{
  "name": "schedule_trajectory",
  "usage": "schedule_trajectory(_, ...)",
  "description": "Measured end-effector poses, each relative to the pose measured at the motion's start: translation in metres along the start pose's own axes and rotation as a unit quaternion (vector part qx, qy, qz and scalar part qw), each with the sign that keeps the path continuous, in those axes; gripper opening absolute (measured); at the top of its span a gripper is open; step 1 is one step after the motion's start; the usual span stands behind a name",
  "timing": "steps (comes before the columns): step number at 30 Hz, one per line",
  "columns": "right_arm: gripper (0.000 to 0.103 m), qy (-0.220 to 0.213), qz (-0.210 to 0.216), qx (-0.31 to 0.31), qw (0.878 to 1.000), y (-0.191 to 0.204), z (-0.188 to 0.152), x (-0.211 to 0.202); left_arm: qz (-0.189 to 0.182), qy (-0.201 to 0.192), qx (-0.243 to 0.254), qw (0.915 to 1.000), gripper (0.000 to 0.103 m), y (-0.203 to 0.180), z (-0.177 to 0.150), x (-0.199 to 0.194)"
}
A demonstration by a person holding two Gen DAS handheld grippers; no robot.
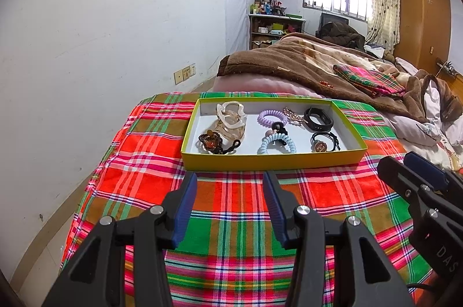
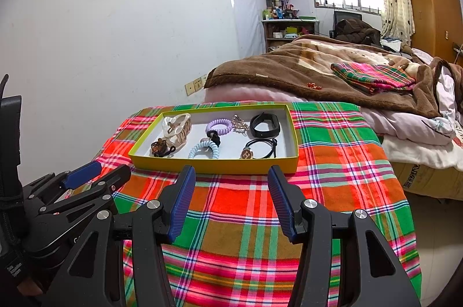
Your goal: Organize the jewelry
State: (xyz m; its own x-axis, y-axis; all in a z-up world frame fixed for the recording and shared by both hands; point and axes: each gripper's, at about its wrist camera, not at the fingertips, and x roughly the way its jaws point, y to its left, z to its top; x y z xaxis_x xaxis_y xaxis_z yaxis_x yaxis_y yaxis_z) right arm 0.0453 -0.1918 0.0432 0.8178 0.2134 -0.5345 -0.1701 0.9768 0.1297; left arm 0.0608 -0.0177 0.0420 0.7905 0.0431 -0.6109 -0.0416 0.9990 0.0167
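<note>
A shallow yellow-green box [image 1: 272, 157] [image 2: 214, 163] sits on a plaid cloth and holds several pieces: a pale claw clip [image 1: 231, 115], a purple coil tie [image 1: 272, 117], a light blue coil tie [image 1: 277, 144], a black band [image 1: 318, 118], a brown beaded tie [image 1: 209, 143] and a black tie with a round H charm [image 1: 319, 146]. My left gripper [image 1: 230, 181] is open and empty, just in front of the box. My right gripper [image 2: 231, 176] is open and empty, also in front of the box; it shows at the right edge of the left wrist view [image 1: 405, 165].
The plaid cloth [image 1: 231, 220] covers a small surface with a drop at its left and front edges. A bed with a brown blanket [image 1: 303, 63] and a folded plaid cloth [image 1: 367, 79] lies behind. A white wall is on the left.
</note>
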Motion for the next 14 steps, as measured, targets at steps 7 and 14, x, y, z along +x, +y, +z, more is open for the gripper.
schedule_trajectory(7,0.053,0.000,-0.001,0.000,1.000,0.0002,0.0000,0.0002,0.007,-0.001,-0.001,1.0000,0.049,0.0003,-0.0010,0.0001)
schedule_trajectory(14,0.053,-0.001,-0.002,-0.001,1.000,0.0004,0.0002,0.0002,0.008,0.003,-0.003,1.0000,0.049,0.0005,-0.0014,0.0007)
